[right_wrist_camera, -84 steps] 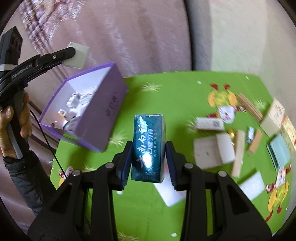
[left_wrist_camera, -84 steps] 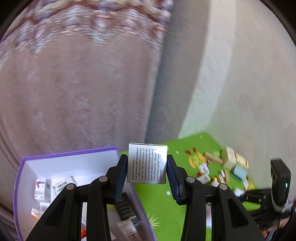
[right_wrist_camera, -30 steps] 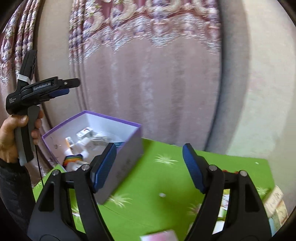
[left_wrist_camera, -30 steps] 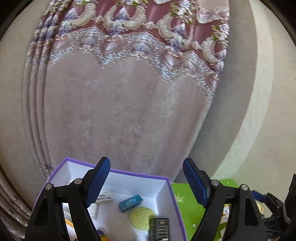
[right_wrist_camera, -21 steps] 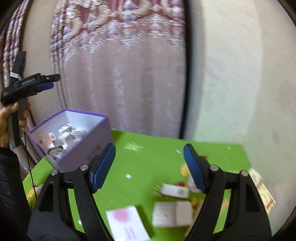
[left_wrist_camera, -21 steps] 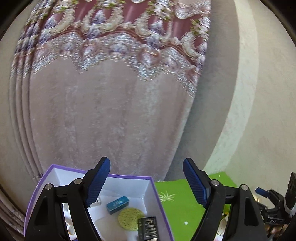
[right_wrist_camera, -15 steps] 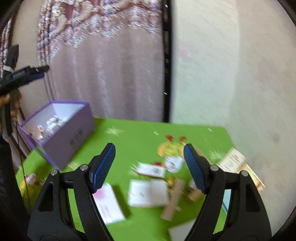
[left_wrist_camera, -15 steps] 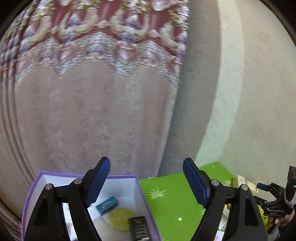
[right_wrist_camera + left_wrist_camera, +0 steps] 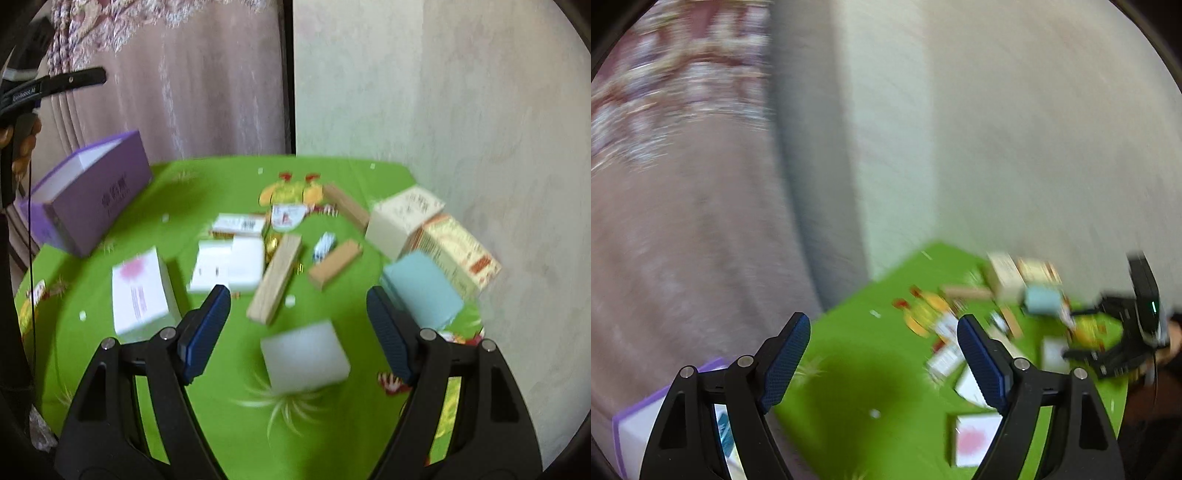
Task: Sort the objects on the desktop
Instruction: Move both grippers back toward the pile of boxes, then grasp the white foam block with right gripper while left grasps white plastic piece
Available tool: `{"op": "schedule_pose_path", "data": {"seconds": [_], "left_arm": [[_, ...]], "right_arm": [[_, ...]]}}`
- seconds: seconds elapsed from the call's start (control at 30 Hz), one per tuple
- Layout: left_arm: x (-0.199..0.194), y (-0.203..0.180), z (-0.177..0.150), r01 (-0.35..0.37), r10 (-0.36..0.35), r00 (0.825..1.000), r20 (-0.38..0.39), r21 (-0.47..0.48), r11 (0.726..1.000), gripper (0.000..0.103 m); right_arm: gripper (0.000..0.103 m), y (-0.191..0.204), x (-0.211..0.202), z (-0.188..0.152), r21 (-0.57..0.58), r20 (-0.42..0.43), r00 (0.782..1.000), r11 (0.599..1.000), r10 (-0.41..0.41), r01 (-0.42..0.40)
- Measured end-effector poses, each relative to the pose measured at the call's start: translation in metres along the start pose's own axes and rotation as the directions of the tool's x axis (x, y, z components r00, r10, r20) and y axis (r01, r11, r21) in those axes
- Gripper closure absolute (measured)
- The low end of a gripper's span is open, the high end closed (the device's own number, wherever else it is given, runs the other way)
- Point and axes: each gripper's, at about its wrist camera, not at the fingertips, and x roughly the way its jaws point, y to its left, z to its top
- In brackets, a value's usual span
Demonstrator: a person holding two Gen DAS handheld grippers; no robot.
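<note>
Left wrist view: the left tongs [image 9: 882, 362] stand released with nothing between the pads, aimed over the green bench [image 9: 857, 369]. The purple box [image 9: 635, 421] sits at their lower left, partly behind the near finger, while the loose clutter lies ahead and to the right — blurred, so no count is possible here. The right tongs [image 9: 1082, 332] hang over that clutter, nearer to it.

Right wrist view: the right tongs [image 9: 299, 328] are spread and empty. A pale square block [image 9: 304, 356] lies just ahead between the jaws, on the bench — my guess for the next pick. Beyond it are two wooden bars; the longer bar [image 9: 276, 282] runs away from the tongs, leaning right. One teal box [image 9: 421, 290] lies right, one pink-printed box [image 9: 138, 291] left, one purple box far left.
</note>
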Motion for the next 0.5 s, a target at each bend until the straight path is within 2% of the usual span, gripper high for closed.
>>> {"op": "schedule_pose_path", "data": {"seconds": [0.1, 0.23, 0.43, 0.5], "left_arm": [[0.026, -0.037, -0.007, 0.079, -0.066, 0.994, -0.090, 0.150, 0.986, 0.020], [0.062, -0.083, -0.018, 0.174, -0.117, 0.971, -0.210, 0.278, 0.945, 0.020], [0.120, -0.130, -0.046, 0.292, -0.134, 0.909, -0.394, 0.374, 0.880, 0.020], [0.132, -0.135, -0.052, 0.313, -0.136, 0.892, -0.431, 0.372, 0.874, 0.020]], "right_arm": [[0.025, 0.000, 0.011, -0.013, -0.009, -0.033, 0.999, 1.000, -0.006, 0.005], [0.025, 0.003, 0.019, -0.024, -0.031, -0.071, 0.997, 0.999, -0.013, 0.011], [0.025, 0.004, 0.030, -0.034, -0.062, -0.123, 0.992, 0.998, -0.012, 0.005], [0.026, 0.002, 0.034, -0.037, -0.062, -0.138, 0.990, 0.998, -0.012, 0.003]]}}
